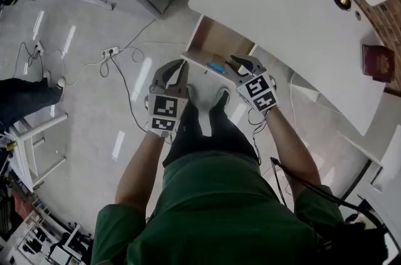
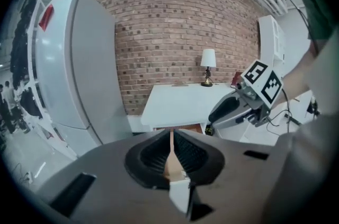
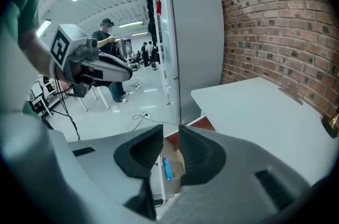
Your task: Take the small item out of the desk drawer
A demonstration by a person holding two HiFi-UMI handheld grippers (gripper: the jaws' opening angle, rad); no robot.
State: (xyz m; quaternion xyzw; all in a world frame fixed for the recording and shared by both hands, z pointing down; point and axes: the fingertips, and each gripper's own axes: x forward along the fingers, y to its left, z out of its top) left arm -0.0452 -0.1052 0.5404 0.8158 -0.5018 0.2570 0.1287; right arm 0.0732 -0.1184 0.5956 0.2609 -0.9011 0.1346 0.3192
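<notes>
Head view: drawer stood open under white table, small blue item inside. Left gripper fingers pressed together, empty; right gripper fingers narrowly apart, empty.

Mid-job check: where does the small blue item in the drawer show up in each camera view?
Head view: blue item lies in the open drawer, near picture centre.
Left gripper view: not in it; only a brown strip of the drawer shows.
Right gripper view: low centre, inside the drawer.
Shared landmark: the white desk.
</notes>
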